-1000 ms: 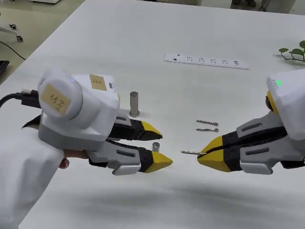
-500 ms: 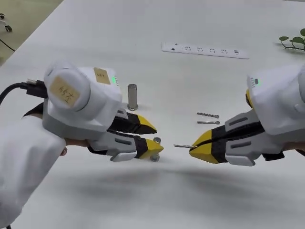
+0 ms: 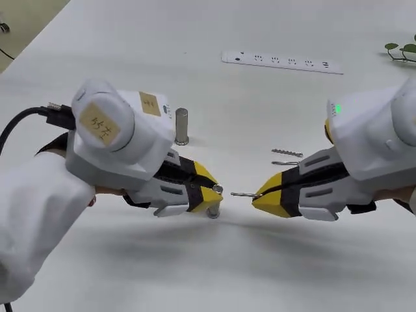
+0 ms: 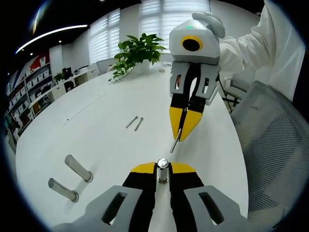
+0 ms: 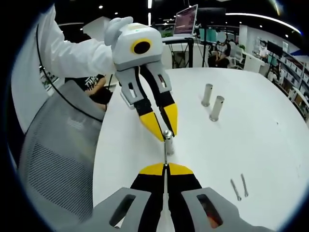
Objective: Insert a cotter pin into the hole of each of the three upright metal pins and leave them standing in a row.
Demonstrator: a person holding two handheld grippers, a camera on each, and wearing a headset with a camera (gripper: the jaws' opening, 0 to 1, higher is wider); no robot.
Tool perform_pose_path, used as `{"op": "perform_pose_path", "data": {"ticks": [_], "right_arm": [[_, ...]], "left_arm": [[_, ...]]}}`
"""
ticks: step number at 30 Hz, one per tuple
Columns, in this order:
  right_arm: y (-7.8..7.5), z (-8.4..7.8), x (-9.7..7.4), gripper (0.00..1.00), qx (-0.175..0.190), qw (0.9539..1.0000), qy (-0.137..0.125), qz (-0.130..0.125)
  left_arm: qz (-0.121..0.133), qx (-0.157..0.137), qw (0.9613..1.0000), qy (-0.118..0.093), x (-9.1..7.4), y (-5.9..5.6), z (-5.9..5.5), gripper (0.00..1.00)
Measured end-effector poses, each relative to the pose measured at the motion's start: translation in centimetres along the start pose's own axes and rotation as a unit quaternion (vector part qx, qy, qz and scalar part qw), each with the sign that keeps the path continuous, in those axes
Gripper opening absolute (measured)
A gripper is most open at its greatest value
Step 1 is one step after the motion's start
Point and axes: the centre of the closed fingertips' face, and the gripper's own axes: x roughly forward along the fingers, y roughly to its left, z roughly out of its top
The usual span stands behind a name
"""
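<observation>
My left gripper (image 3: 214,193) is shut on a short upright metal pin (image 4: 162,170) that stands on the white table (image 3: 195,260). The pin's top (image 3: 216,189) shows between the yellow jaw tips. My right gripper (image 3: 257,195) is shut on a thin cotter pin (image 3: 243,194) that points left at the held pin, its tip a small gap away. From the left gripper view the cotter pin (image 4: 175,141) angles down toward the pin's head. Two more metal pins (image 5: 206,94) (image 5: 217,108) stand upright behind, and two loose cotter pins (image 3: 286,153) (image 3: 284,162) lie on the table.
A white power strip (image 3: 281,62) lies at the far side of the table. A potted plant (image 3: 404,51) sits at the far right edge. A mesh office chair (image 4: 275,140) stands beside the table.
My left gripper's jaws have shut on the short metal pin they were open around. My right gripper has carried the cotter pin leftward, closer to that pin.
</observation>
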Motion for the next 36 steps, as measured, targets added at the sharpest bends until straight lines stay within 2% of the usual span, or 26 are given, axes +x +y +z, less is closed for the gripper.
{"op": "perform_pose_path", "data": {"ticks": [14,29,36], "right_arm": [[-0.8,0.1,1.1,0.0,-0.008,0.9999,0.008,0.008],[-0.7,0.3,1.9,0.0,-0.025,0.9995,0.014,0.012],[-0.4,0.6,2.5,0.0,-0.028,0.9993,0.012,0.021]], "left_arm": [[-0.005,0.01,0.9999,-0.002,0.1,-0.1,0.1,0.06],[-0.007,0.012,0.9999,0.0,0.0,-0.1,0.1,0.06],[-0.012,0.014,0.9998,0.001,0.1,-0.3,0.1,0.06]]}}
